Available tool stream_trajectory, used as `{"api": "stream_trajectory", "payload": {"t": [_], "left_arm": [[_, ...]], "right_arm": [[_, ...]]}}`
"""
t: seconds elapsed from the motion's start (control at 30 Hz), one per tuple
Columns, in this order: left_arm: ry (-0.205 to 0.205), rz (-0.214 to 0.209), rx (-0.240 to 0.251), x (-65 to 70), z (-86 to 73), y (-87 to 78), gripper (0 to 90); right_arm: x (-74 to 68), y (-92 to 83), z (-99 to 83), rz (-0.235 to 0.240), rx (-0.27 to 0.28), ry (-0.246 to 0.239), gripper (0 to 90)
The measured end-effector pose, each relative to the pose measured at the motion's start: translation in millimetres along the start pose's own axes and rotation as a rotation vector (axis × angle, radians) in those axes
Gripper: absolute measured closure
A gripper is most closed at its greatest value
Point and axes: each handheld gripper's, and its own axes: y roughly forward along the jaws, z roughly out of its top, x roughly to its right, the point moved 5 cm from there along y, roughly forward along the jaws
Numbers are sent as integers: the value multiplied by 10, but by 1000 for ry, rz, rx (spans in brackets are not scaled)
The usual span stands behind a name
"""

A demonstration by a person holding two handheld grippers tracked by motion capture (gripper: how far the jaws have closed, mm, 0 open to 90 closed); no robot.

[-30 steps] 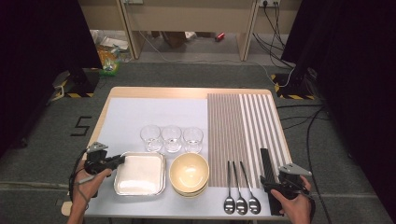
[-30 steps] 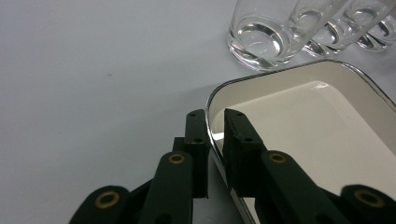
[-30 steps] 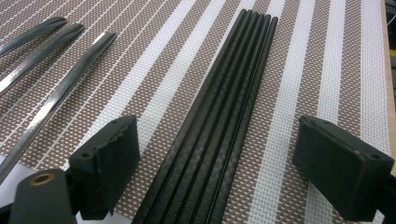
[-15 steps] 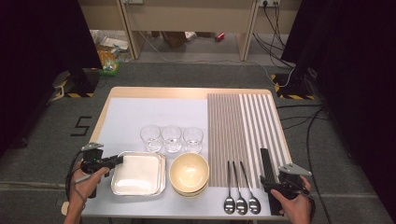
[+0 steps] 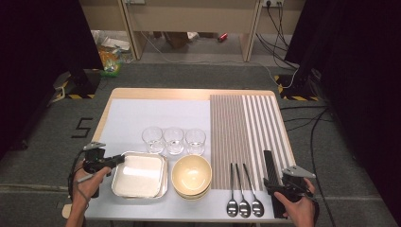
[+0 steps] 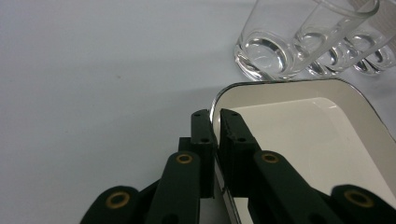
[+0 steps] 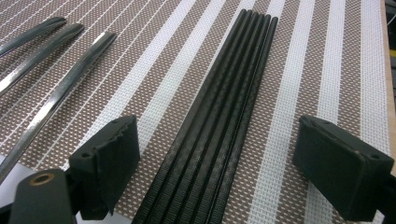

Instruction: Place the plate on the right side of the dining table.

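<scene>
Now that the left tool [image 6: 215, 122] has just closed its jaws on the near rim of the square tray [image 5: 140, 176], lower left of the high view, the tray looks ready to move, while the right tool [image 7: 215, 172] hangs wide apart over black chopsticks [image 7: 219, 116]

A shallow, square white tray [image 5: 139, 176] with a metal rim lies flat beside stacked bowls [image 5: 191, 176].

The table [image 5: 189, 93] bears a white sheet [image 5: 142, 116] and striped mat [image 5: 246, 127].
</scene>
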Motion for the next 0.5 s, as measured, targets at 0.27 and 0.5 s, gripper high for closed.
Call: {"api": "stream_trajectory", "payload": {"t": [0.27,0.5], "left_arm": [[2,6,25,-14,66,-4,863],[19,6,44,41,158,2,864]], "right_arm": [[0,0,0,0,-1,0,148],[-1,-3,2,2,-3,7,150]]}}
